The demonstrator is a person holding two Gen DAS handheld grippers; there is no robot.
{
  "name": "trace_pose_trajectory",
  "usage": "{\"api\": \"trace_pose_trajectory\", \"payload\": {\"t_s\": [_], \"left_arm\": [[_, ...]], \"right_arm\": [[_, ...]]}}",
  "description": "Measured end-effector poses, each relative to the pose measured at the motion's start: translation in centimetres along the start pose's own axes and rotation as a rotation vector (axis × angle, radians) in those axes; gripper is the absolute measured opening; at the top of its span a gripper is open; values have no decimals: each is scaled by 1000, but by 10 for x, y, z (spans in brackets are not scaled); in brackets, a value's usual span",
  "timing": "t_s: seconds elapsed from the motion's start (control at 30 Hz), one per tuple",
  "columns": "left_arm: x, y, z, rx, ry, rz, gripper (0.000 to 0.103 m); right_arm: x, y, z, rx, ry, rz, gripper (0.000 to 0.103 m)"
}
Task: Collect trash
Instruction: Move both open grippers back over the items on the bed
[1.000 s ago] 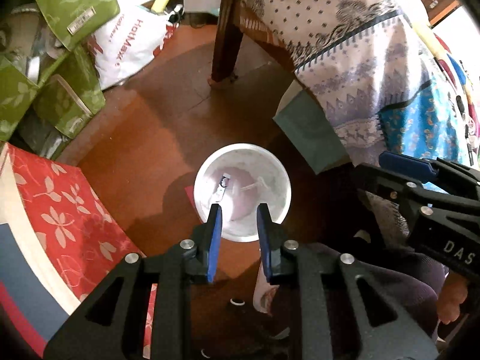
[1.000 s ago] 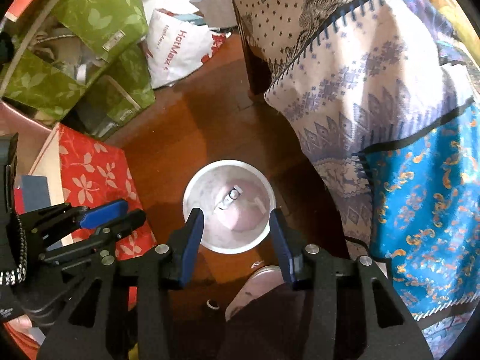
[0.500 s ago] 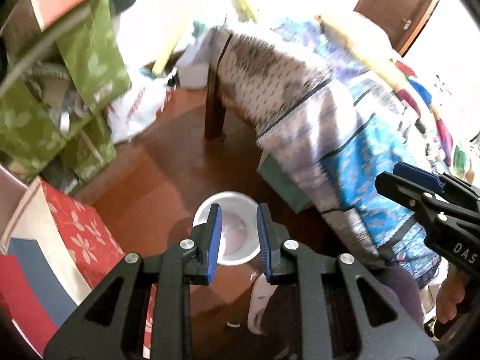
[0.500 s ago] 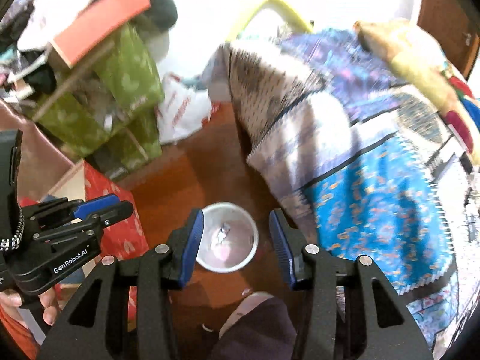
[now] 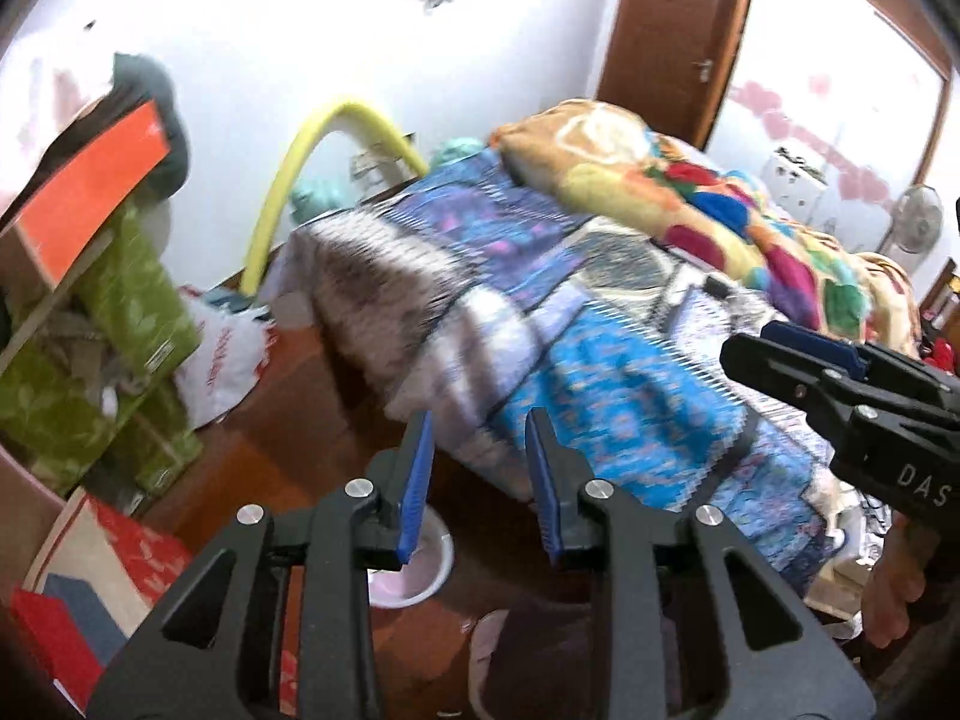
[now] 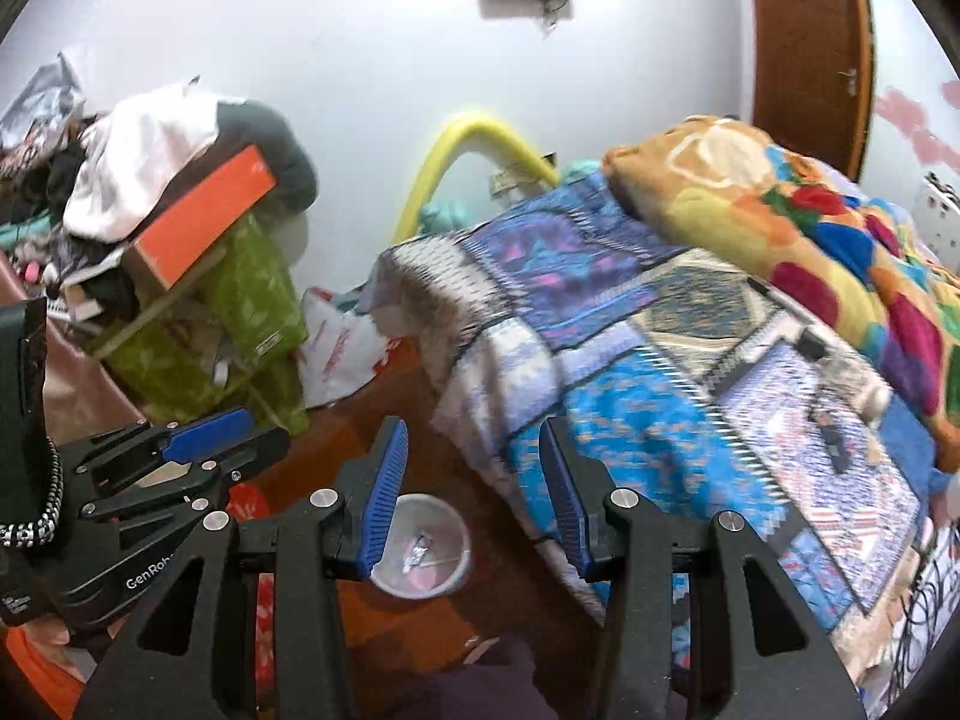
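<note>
- I am holding my left gripper (image 5: 477,480) above the wooden floor (image 5: 288,438) with its jaws parted; they have just been opening wider, and nothing is sitting between the blue pads.
- I am holding my right gripper (image 6: 474,495) beside it, jaws standing apart and gripping nothing.
- The white bin (image 6: 420,546) is standing on the floor below both grippers, close to the edge of the bed (image 6: 690,372); in the right wrist view it is showing between and under the pads, in the left wrist view only part of its rim (image 5: 441,558) is peeking out under the left pad.
- A small crumpled piece of trash (image 6: 417,552) is lying inside the bin, on its pale bottom; I cannot tell what it is.
- The bed is carrying a patterned blue and white cover, and a bright multicoloured blanket (image 6: 798,204) is lying on top of it toward the far side.
- A white plastic bag (image 6: 342,342) is lying on the floor against the wall, between the bed corner and green boxes (image 6: 240,324) stacked at the left.
- An orange box (image 6: 204,216) is resting tilted on top of the green boxes, with clothes piled over it.
- A yellow hose (image 6: 456,144) is arching against the wall behind the bed.
</note>
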State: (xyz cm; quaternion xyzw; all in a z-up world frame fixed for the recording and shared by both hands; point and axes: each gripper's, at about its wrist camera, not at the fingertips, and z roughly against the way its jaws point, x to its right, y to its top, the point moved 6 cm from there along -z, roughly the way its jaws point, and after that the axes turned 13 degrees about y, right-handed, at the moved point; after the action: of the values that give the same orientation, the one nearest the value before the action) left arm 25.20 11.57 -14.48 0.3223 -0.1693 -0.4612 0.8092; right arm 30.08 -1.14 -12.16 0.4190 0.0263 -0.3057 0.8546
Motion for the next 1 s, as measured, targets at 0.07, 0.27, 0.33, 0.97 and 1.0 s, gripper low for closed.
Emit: {"api": "trace_pose_trajectory", "payload": {"t_s": [0.07, 0.27, 0.33, 0.97, 1.0], "left_arm": [[22, 5, 5, 12, -35, -11, 31], [96, 15, 10, 37, -121, -68, 39], [119, 18, 8, 34, -144, -88, 39], [321, 25, -81, -69, -290, -329, 40], [328, 23, -88, -83, -297, -337, 40]], "right_arm": [[16, -1, 20, 26, -20, -14, 42], [69, -7, 78, 98, -115, -52, 42], [88, -11, 96, 116, -158, -64, 42], [274, -71, 156, 80, -387, -304, 43], [282, -73, 153, 72, -389, -314, 43]]}}
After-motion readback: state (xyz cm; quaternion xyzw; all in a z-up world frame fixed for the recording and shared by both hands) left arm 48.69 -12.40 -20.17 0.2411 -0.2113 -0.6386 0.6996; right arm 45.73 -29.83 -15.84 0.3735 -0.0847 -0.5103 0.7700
